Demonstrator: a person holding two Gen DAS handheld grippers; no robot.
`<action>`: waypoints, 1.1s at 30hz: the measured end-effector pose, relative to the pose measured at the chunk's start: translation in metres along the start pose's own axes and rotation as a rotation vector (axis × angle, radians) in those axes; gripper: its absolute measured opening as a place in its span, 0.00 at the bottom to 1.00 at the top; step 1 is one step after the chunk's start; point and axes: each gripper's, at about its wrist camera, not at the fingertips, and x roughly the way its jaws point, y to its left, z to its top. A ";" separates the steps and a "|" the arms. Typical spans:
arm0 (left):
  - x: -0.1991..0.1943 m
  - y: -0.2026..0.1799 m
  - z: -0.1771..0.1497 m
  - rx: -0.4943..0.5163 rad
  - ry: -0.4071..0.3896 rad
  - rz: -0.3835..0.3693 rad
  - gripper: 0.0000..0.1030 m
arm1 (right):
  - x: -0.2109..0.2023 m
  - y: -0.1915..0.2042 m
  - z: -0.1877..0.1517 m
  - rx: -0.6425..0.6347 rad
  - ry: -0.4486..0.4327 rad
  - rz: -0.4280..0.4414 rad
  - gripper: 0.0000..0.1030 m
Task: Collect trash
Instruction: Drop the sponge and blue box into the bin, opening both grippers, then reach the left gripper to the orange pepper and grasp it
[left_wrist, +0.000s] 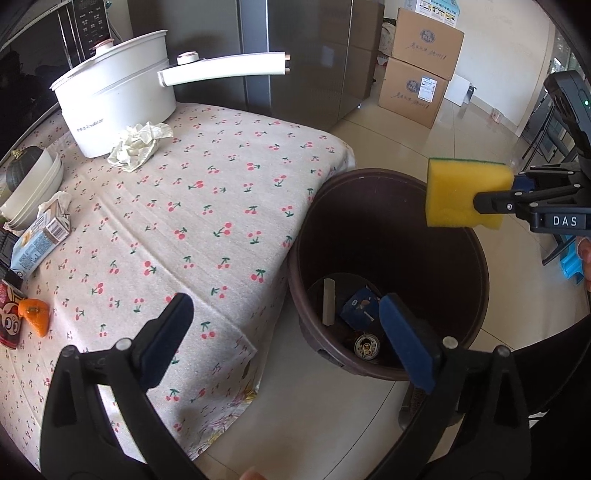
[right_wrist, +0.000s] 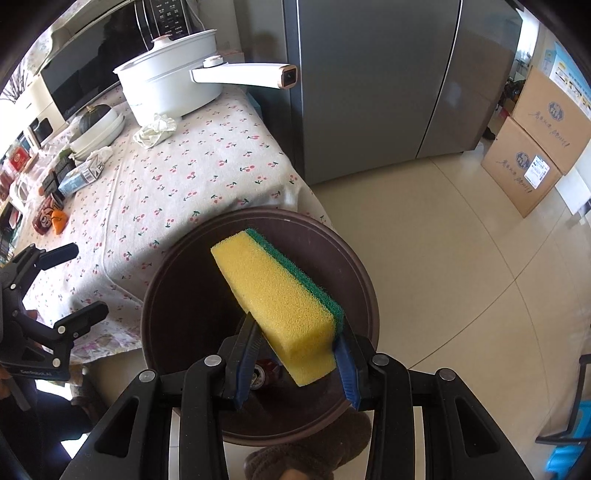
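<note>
A brown trash bin stands on the floor beside the cloth-covered table. My right gripper is shut on a yellow sponge with a green scouring side, held over the bin's mouth. My left gripper stands wide open with nothing between its fingers, above the table corner and the bin's near side. In the bin lie a can, a blue packet and a pale stick.
On the table are a white pot with a long handle, a crumpled napkin, a milk carton, an orange peel, a red can and stacked bowls. A grey fridge and cardboard boxes stand behind.
</note>
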 end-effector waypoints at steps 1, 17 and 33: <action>-0.002 0.002 -0.001 -0.003 0.000 0.004 0.98 | 0.001 0.001 0.000 0.000 0.001 0.003 0.39; -0.028 0.047 -0.018 -0.088 -0.004 0.063 0.98 | 0.000 0.029 0.012 -0.032 -0.027 0.030 0.73; -0.055 0.108 -0.039 -0.211 -0.001 0.148 0.98 | 0.006 0.094 0.042 -0.122 -0.055 0.068 0.79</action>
